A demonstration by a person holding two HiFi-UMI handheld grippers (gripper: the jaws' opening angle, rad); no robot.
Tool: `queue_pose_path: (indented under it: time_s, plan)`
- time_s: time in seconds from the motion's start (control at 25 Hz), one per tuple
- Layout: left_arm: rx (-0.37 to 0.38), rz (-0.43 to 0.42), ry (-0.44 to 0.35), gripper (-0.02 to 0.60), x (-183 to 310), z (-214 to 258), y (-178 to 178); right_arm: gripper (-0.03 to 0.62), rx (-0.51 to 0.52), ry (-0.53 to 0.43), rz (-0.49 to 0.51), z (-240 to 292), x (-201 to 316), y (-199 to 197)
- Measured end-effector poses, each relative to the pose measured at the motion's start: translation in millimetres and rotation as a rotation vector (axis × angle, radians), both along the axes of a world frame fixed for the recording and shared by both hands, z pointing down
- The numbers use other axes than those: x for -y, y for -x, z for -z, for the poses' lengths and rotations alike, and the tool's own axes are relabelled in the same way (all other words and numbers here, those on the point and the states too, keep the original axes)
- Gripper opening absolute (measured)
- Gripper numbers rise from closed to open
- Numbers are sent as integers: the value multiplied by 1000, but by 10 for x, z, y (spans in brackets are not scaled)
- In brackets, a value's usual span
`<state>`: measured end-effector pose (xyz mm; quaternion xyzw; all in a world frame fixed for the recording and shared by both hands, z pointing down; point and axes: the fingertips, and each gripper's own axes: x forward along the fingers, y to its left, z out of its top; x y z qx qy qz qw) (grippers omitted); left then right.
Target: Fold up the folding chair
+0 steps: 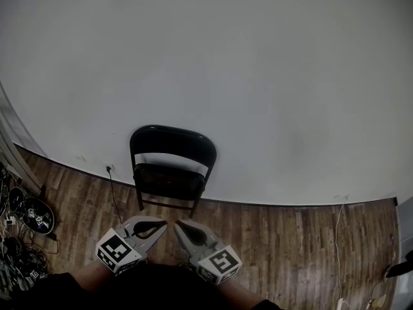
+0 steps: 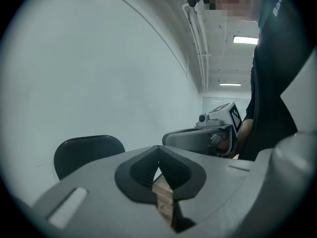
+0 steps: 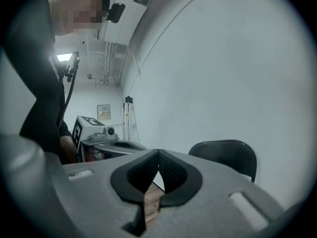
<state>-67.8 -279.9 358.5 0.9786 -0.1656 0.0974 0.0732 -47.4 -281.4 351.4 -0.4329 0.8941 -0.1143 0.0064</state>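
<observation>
We hold both claws low in front of us, well short of the folding chair [image 1: 171,163]. It stands open on the wooden floor [image 1: 290,237] with its backrest [image 1: 173,146] close to the white wall [image 1: 258,76]. The left claw [image 1: 162,225] is closed with nothing in it, and the right claw [image 1: 179,226] is likewise closed and empty; their tips nearly meet. As we judge it, nothing of the fold is begun.

The first risk is reaching the chair with the jaws together. They must part before they can take the seat [image 1: 169,179] or the backrest, and a closed tip would only push the chair into the wall. The frame looks like smooth dark metal, so a claw may slip as the seat swings up. Lifting the seat without the other claw steadying the backrest could tip the chair or skate it across the floor. A thin cable [image 1: 114,196] runs down just beside the chair's legs on our left and could snag. As the chair closes, a claw left between seat and frame could get pinched.
</observation>
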Motion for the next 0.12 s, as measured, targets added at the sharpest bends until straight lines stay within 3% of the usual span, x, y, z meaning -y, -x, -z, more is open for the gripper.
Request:
queue_pose_path:
  time_s: [0.12]
  plan:
    - [1,0,5,2,33,-2,-17,2,6,10,-4,-9,27,-20]
